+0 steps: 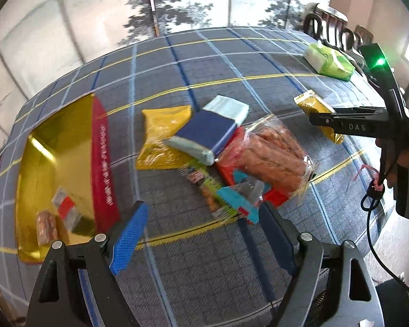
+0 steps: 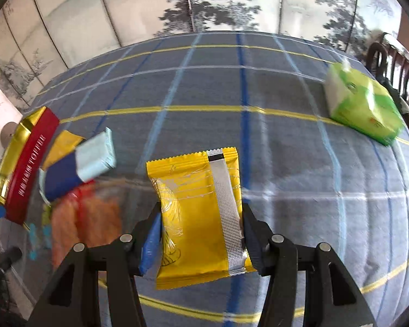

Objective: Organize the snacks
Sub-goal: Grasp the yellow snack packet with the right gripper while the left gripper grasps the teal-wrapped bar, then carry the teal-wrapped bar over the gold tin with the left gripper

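Yellow snack packet (image 2: 196, 218) (silver seam up) clamped between blue-padded fingers (image 2: 151, 242).

Box (image 1: 68, 169) left of snack pile (image 1: 226, 160)

Black left gripper (image 1: 201, 234) with blue textured pads (image 1: 128, 241), silver screws, right gripper (image 2: 201, 234) alike, "DAS" lettering, green light, black cable

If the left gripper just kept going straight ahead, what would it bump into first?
Probably the blue and red snack packet at the near edge of the pile, just ahead of the open left gripper. Depth is hard to judge; it might meet the tablecloth first.
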### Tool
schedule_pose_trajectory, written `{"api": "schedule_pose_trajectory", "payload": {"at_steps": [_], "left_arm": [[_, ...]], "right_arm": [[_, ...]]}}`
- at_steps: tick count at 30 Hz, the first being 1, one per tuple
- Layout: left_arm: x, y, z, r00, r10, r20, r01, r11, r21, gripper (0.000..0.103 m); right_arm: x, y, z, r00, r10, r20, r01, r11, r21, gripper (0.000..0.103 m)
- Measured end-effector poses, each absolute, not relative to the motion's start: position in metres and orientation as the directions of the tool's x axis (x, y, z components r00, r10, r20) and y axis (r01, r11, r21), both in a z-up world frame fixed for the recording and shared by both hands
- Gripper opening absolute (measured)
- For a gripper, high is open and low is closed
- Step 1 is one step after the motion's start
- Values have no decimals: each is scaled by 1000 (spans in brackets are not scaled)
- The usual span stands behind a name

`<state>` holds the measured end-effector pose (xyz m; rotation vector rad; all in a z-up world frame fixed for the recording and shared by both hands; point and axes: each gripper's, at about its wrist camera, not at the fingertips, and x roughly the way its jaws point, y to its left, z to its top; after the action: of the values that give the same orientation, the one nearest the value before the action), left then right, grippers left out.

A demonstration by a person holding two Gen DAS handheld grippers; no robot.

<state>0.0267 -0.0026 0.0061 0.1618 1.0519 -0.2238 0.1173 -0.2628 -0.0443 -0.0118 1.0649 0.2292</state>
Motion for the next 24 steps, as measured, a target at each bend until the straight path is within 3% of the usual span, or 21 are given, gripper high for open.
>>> {"api": "schedule_pose_trajectory", "payload": {"at_steps": [6,14,21,24], "left_arm": [[34,-18,-6,448,-128,-885,330,943,31,62],[44,-27,-17,401,-152,-903,367,930,6,52],[44,-31,-24,382,-156,-911,371,929,-4,31],[45,-28,-23,380,-170,-909,361,932,-24,27]], "right_arm": [[109,-281,-53,454,164,-876,-161,982,100,55],[103,-284,-55,468,167,-868,-160,982,103,55],[101,-286,-55,474,165,-865,-162,982,99,55],[101,-283,-56,476,162,-865,-162,982,95,55]]}}
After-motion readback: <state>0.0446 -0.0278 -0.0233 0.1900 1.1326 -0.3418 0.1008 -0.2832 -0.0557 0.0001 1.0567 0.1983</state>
